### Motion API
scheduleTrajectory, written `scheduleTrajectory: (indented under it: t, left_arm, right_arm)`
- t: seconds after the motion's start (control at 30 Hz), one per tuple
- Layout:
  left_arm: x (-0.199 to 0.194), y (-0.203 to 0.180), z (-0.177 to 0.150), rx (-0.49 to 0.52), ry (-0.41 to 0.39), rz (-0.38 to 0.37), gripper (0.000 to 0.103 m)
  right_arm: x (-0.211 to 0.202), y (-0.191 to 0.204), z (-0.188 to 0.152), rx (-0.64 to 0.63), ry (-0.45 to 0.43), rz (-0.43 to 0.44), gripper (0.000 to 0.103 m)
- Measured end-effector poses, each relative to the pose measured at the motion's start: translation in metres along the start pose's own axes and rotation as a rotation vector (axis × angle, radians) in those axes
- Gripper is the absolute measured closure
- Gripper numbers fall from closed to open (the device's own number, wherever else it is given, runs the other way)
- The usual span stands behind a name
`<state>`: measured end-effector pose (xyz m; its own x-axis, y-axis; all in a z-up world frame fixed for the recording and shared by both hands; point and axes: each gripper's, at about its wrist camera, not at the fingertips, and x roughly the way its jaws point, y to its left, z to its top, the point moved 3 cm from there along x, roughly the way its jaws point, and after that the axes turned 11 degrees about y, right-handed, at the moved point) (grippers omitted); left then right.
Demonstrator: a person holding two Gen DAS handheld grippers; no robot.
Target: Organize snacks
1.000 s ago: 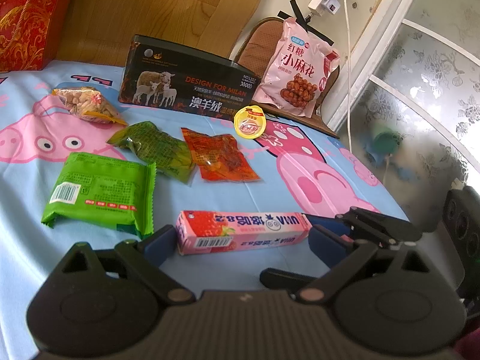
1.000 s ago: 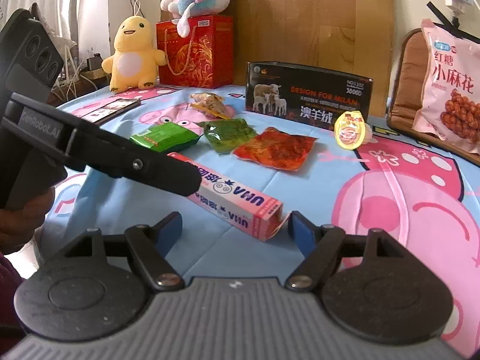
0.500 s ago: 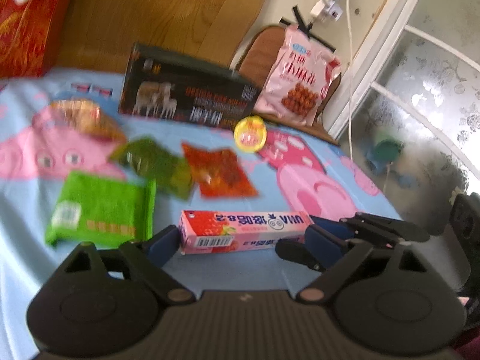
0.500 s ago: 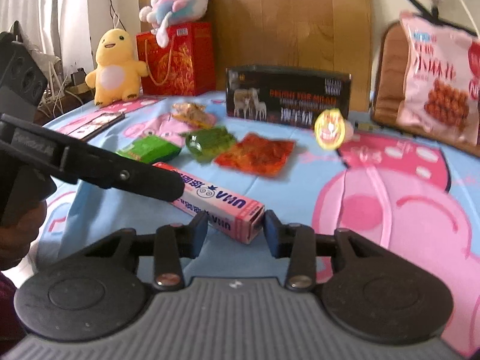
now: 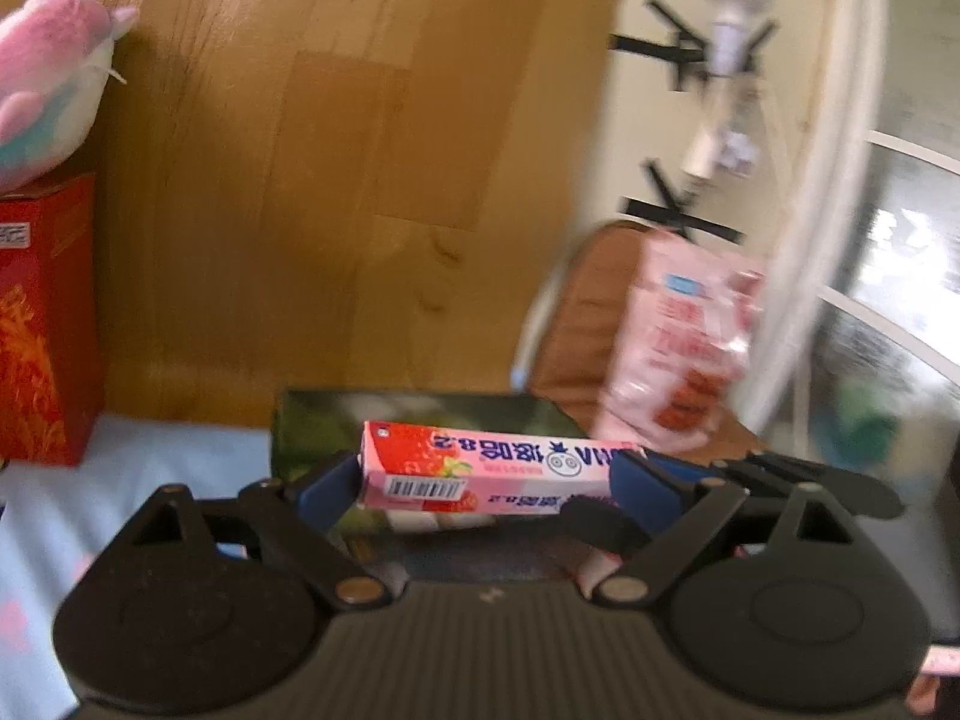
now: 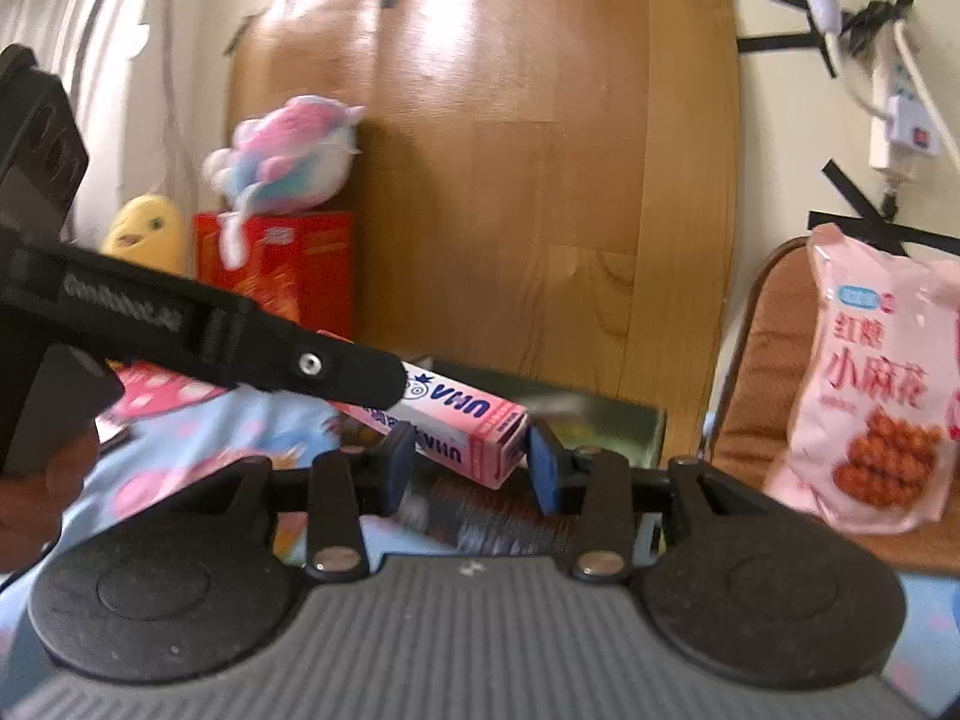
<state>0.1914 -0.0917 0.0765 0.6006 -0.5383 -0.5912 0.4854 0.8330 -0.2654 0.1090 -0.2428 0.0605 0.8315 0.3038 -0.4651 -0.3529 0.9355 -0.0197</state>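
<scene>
A long pink candy box point(image 5: 492, 471) is held lengthwise between the blue pads of my left gripper point(image 5: 489, 489), lifted off the table. In the right wrist view the same candy box point(image 6: 474, 429) has its near end between the pads of my right gripper point(image 6: 471, 468), which is shut on it. The left gripper's finger point(image 6: 336, 369) crosses that view from the left. The dark box with sheep print point(image 5: 336, 426) lies just behind and below the candy box. The other snacks on the table are out of view.
A large pink snack bag point(image 6: 882, 384) leans on a brown chair point(image 6: 762, 384) at right. A red gift box point(image 6: 282, 264) with a plush toy point(image 6: 288, 156) on it and a yellow plush duck point(image 6: 144, 234) stand at back left. A wooden board point(image 6: 510, 180) rises behind.
Both grippers closed on the candy box and lifted it off the table. Both views have tilted upward, so the table's snacks dropped out of sight.
</scene>
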Motion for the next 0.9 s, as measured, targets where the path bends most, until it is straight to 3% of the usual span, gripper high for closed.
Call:
scheduleTrajectory:
  t: [0.13, 0.23, 0.37, 0.5, 0.57, 0.67, 0.8, 0.9]
  left_arm:
    - [0.042, 0.026, 0.017, -0.059, 0.047, 0.075, 0.011]
    - [0.02, 0.039, 0.015, -0.129, -0.012, 0.017, 0.014]
    - [-0.036, 0.046, -0.012, -0.159, -0.093, -0.024, 0.011]
    - [-0.062, 0.041, -0.058, -0.247, -0.05, -0.055, 0.01]
    - [-0.068, 0.023, -0.081, -0.222, -0.032, -0.059, 0.01]
    - [-0.071, -0.015, -0.114, -0.099, -0.023, -0.031, 0.009]
    - [-0.069, -0.05, -0.15, 0.059, -0.013, -0.012, 0.009]
    - [-0.061, -0.058, -0.167, 0.1, -0.006, -0.007, 0.009]
  right_arm:
    - [0.057, -0.013, 0.019, 0.0, 0.029, -0.039, 0.05]
    - [0.072, -0.017, 0.018, 0.003, 0.068, -0.049, 0.051]
    - [0.025, -0.026, -0.003, 0.105, 0.01, 0.046, 0.051]
    - [-0.021, -0.02, -0.049, 0.182, 0.024, 0.13, 0.05]
    - [-0.033, -0.014, -0.074, 0.224, 0.053, 0.126, 0.05]
    - [-0.044, -0.011, -0.099, 0.319, 0.087, 0.105, 0.05]
    - [-0.052, -0.008, -0.102, 0.354, 0.05, -0.014, 0.05]
    - [-0.057, -0.013, -0.106, 0.376, 0.041, -0.084, 0.05]
